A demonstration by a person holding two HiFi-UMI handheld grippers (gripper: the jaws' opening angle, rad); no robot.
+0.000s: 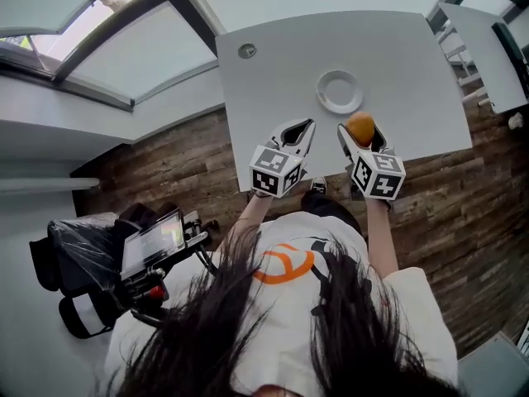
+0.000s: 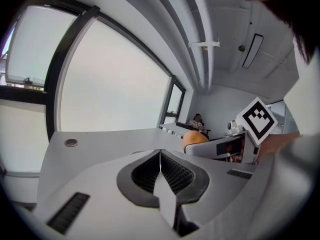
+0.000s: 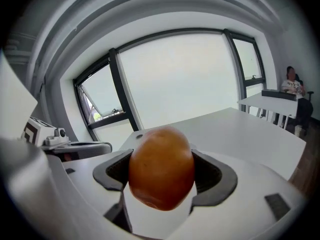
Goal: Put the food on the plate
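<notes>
An orange-brown round food item (image 3: pixel 161 168) fills the jaws of my right gripper (image 3: pixel 162 176), which is shut on it. In the head view the food (image 1: pixel 360 127) is held over the near edge of the white table (image 1: pixel 273 81), just short of the small white plate (image 1: pixel 339 91). My left gripper (image 1: pixel 299 132) is beside it on the left, shut with nothing between its jaws (image 2: pixel 160 156). From the left gripper view the food (image 2: pixel 194 139) shows to the right, in the other gripper.
A round metal cable grommet (image 1: pixel 246 50) is set in the table's far left part. A second white table (image 1: pixel 483 52) stands to the right. A person (image 3: pixel 292 86) sits in the background. Wooden floor lies below the table edge.
</notes>
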